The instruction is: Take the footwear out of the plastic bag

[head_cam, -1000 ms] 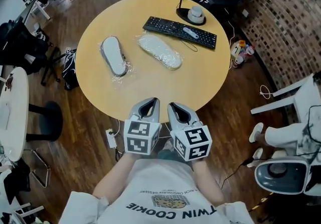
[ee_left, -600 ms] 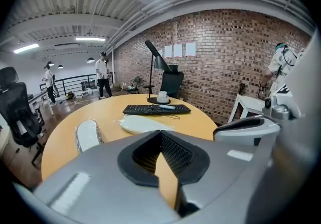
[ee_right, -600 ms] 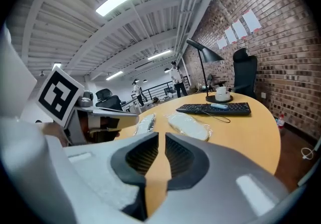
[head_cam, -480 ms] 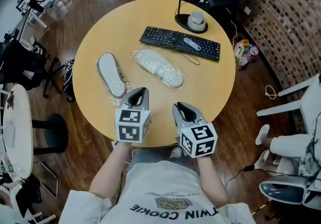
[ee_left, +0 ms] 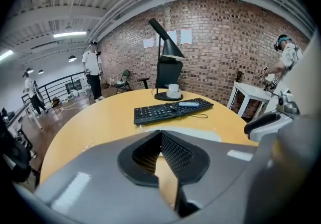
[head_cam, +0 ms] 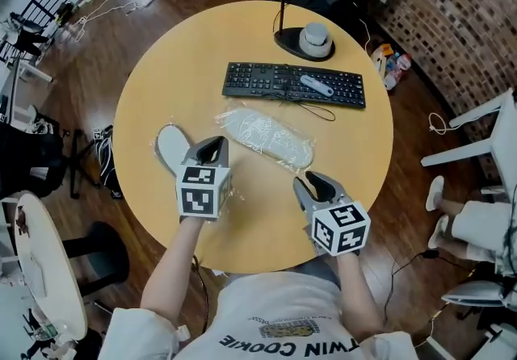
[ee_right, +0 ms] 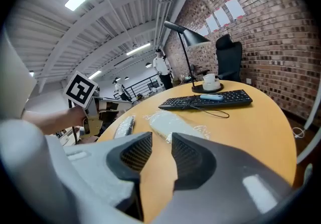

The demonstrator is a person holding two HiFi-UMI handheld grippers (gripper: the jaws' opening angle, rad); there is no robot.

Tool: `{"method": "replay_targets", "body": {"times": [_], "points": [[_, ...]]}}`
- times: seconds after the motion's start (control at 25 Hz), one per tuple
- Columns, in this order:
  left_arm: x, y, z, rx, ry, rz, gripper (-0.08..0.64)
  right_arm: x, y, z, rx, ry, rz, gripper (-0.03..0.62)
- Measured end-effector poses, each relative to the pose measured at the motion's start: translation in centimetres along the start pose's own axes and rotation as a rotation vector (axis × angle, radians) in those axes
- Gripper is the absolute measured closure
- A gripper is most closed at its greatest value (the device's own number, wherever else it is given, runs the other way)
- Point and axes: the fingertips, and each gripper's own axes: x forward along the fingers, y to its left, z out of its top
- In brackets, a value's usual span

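Brick wall and dark floor frame a round wooden tabletop with a keyboard at its 12 o'clock side. Near the centre a pale slipper lies sealed in a clear plastic bag, running from 10 toward 4 o'clock. A second slipper, also in film, lies at 9 o'clock, partly under the left gripper, whose jaws are pressed together with nothing between them. The right gripper hovers at the bag's 4 o'clock end, its jaws opening and empty. The slipper looks light and soft and the film thin, crinkly and slippery. Loose plastic past the toe seems the best place to pinch, while the other gripper pulls the slipper.
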Motion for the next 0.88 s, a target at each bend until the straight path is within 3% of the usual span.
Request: {"method": "replay_targets", "body": {"times": [0.2, 0.48, 0.64, 0.88], "points": [[4.4, 3.2, -0.8, 0.084, 0.070, -0.025, 0.557, 1.3, -1.8, -1.1, 0.055, 0.036, -0.084, 0.482], [10.8, 5.1, -2.3, 0.210, 0.182, -0.065, 0.557, 2.1, -4.7, -1.7, 0.149, 0.031, -0.133, 0.482], [12.7, 5.3, -4.1, 0.247, 0.241, -0.081, 0.557, 2.0, -5.8, -2.0, 0.191, 0.005, -0.130, 0.482], [13.8, 6.1, -5.0, 0.255, 0.262, -0.051, 0.557, 2.4, -7.0, -3.1, 0.255, 0.010, -0.089, 0.482]]}}
